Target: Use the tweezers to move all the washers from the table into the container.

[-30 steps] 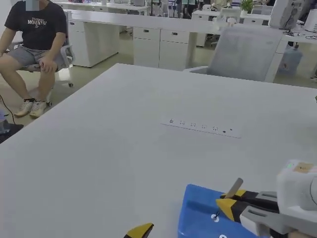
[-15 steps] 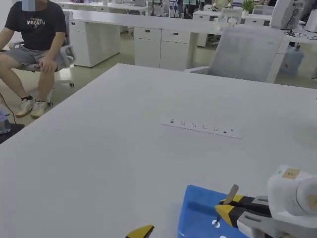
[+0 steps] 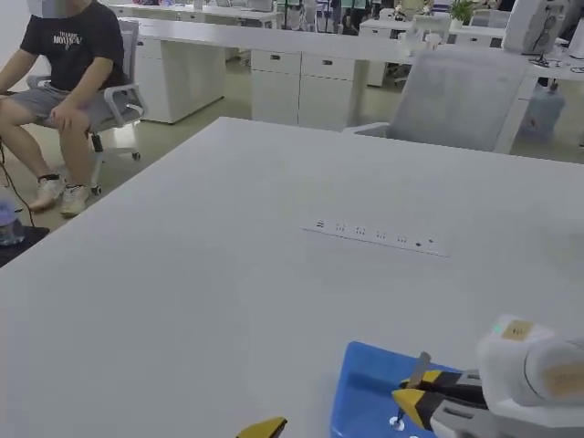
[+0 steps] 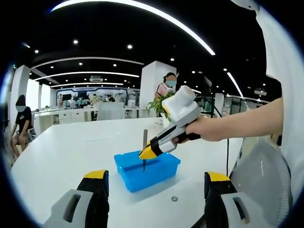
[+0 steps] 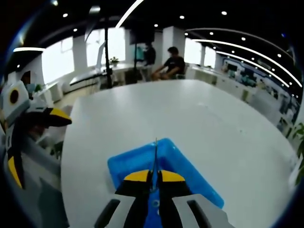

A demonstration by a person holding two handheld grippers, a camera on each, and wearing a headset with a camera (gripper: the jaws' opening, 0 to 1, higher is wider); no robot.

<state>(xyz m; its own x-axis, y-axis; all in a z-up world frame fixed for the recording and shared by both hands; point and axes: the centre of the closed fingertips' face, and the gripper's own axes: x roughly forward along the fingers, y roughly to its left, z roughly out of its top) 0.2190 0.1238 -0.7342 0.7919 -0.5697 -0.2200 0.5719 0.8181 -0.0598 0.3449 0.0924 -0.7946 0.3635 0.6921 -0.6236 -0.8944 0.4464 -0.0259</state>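
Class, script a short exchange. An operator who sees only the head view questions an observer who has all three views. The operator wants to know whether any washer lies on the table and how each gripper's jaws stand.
Operator: I see the tweezers over the blue container. Any washer on the table?
Observer: Yes. The left gripper view shows one washer on the table, beside the container on the side nearer that gripper.
Operator: And the left gripper?
Observer: Its jaws stand wide apart, holding nothing.
Operator: The right gripper?
Observer: Its own view shows the jaws shut on the tweezers.
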